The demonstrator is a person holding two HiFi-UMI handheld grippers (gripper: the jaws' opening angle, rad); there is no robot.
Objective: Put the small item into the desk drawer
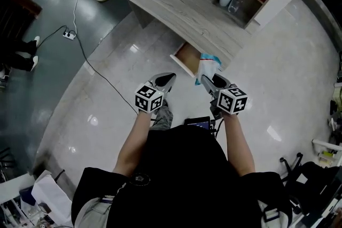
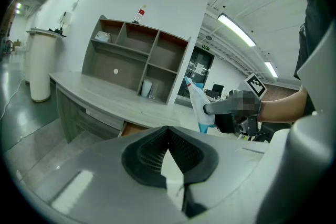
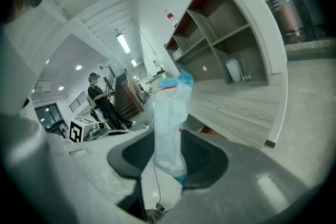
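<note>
With the right gripper (image 1: 205,80) we pinch the plastic packet (image 1: 209,65) between its fingers, not yet inside the open drawer (image 1: 186,59); the left gripper (image 1: 169,79) has its fingers pressed together.

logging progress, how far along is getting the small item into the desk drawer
Done: the drawer already stands open under the desk. In hand: the right gripper is shut on the white and blue packet, held close to the drawer but not in it. The left gripper is shut and empty. Left: lower the packet into the drawer and release it.
</note>
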